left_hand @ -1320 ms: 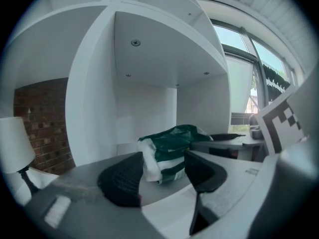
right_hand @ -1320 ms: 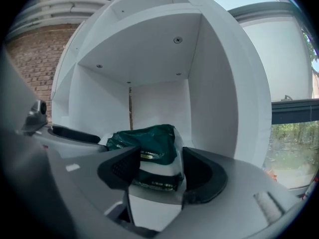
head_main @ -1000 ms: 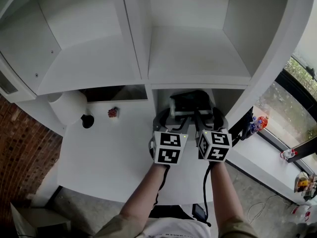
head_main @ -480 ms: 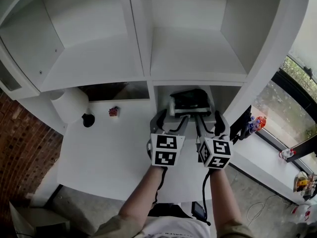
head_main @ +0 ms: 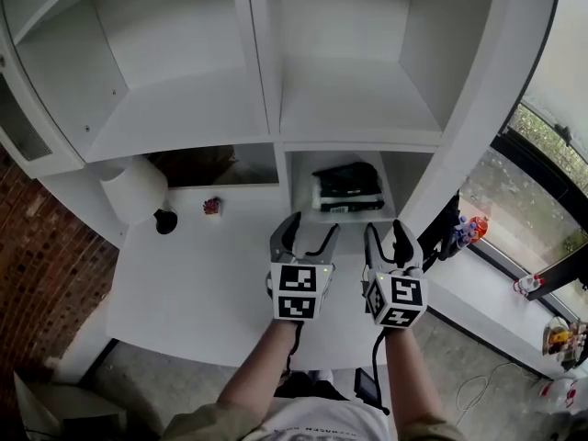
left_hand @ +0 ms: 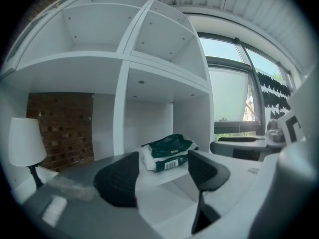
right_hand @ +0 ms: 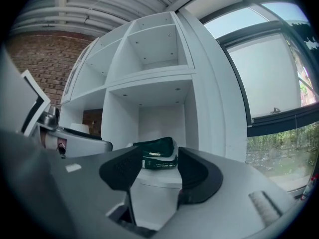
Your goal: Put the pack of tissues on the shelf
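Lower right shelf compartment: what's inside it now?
Only the pack of tissues, lying flat on the compartment floor. Whatever is beneath or right behind the pack is covered.

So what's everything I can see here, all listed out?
Shelf unit: one, white, at the table's far edge.
Pack of tissues: one, dark green and white, lower right compartment.
Table: one, white, in front.
Lamp: one, white shade, table's left corner.
Small thing: one, red, on table right of lamp.
Brick wall: one, red-brown, left.
Left gripper: one, black, open, jaws just widened, nothing between.
Right gripper: one, black, open, jaws just closing somewhat, nothing between.
Arms: two, behind the grippers.
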Tool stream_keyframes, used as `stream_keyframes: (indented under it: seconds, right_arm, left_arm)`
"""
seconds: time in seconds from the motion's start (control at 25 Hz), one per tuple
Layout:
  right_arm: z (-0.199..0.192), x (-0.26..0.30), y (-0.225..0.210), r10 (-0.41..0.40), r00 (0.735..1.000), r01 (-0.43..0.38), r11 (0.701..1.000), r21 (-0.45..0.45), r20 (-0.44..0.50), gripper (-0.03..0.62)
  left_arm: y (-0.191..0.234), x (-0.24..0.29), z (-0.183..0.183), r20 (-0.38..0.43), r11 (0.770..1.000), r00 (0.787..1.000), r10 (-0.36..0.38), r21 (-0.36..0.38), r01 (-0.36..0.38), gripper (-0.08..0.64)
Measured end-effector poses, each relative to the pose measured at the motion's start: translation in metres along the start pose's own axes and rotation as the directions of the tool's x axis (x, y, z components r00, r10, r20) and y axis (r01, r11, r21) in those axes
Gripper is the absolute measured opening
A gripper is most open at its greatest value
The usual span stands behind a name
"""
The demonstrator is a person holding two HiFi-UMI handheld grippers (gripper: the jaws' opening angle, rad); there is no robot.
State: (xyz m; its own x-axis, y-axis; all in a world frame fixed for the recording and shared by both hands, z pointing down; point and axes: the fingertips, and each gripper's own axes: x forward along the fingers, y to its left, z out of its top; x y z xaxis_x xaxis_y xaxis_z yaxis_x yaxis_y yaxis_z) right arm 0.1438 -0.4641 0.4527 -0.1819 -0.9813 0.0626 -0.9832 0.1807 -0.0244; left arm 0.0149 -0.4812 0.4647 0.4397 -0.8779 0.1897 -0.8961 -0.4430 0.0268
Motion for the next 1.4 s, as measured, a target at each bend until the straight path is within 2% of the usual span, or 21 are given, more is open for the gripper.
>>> stream_keyframes:
  seconds: [0.16,0.28,0.68,1.0,1.2,1.4]
  right_arm:
    - [0.000,-0.015,0.002,-0.008,1.000,0.008,1.000,-0.002,0.003,0.198]
    - [0.001,-0.026,0.005,-0.016,1.000,0.016,1.000,-0.008,0.006,0.170]
    - [0.004,-0.053,0.010,-0.028,0.999,0.029,0.999,-0.021,0.022,0.102]
    - [0.001,-0.071,0.015,-0.021,0.999,0.022,1.000,-0.022,0.027,0.057]
    - [0.004,-0.079,0.016,-0.021,0.999,0.021,1.000,0.002,0.035,0.023]
    - [0.008,-0.084,0.017,-0.021,0.999,0.022,1.000,-0.011,0.047,0.012]
  left_arm:
    - [-0.002,-0.015,0.001,0.035,1.000,0.999,0.004,-0.014,-0.003,0.322]
    - [0.001,-0.028,0.004,0.052,0.999,0.998,0.035,0.009,-0.035,0.300]
    - [-0.007,-0.056,0.006,0.104,0.996,0.992,0.072,0.048,-0.077,0.185]
    - [-0.009,-0.073,0.002,0.119,0.993,0.988,0.093,0.068,-0.102,0.116]
    - [-0.010,-0.081,0.001,0.129,0.991,0.987,0.092,0.082,-0.103,0.102]
    - [-0.010,-0.086,0.001,0.143,0.990,0.985,0.098,0.082,-0.111,0.071]
